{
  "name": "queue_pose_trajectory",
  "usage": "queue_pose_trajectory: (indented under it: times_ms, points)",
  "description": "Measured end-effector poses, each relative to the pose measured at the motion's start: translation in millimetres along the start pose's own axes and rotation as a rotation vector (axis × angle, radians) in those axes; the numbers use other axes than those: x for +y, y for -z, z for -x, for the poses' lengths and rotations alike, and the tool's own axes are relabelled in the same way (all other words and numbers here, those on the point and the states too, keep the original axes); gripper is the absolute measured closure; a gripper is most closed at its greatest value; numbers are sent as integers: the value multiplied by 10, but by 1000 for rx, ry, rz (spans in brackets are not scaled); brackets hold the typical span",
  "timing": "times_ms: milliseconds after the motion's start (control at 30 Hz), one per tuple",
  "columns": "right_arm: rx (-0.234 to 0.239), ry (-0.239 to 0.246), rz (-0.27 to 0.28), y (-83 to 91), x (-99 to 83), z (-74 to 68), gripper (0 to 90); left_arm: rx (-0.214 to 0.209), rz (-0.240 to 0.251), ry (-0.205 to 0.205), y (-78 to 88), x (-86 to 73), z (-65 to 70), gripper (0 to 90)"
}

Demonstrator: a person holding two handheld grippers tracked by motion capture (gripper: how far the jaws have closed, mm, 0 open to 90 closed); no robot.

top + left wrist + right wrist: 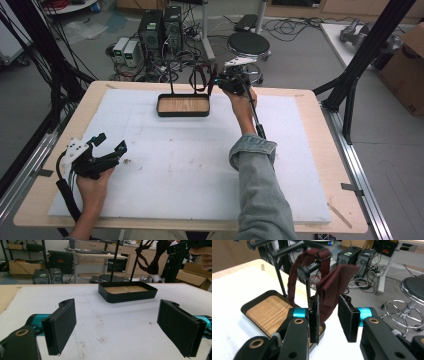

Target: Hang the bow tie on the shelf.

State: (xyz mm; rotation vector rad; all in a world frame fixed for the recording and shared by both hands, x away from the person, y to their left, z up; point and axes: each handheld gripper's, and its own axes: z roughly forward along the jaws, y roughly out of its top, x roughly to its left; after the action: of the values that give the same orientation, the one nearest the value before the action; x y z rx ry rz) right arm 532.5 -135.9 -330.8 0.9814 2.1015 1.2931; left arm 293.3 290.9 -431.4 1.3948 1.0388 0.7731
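In the right gripper view the dark red fabric strap [329, 287] hangs between the black jaws, its lower end hidden behind the left pad, so contact cannot be told. The black metal stand [284, 270] with a wooden-floored tray is cut off at the top edge. In the high view the strap [202, 76] is too small to trace.
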Motion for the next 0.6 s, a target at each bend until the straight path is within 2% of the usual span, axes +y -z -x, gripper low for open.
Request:
queue_pose_trajectory:
  times_ms: [467, 500, 600]
  points:
    - [-16, 5, 90, 386, 166, 3, 600, 2, 0, -6, 4, 4, 6, 160]
    - [-17, 0, 117, 475, 175, 21, 596, 3, 0, -5, 3, 3, 7, 160]
    - [-27, -6, 129, 585, 169, 48, 570, 5, 0, -5, 4, 3, 8, 160]
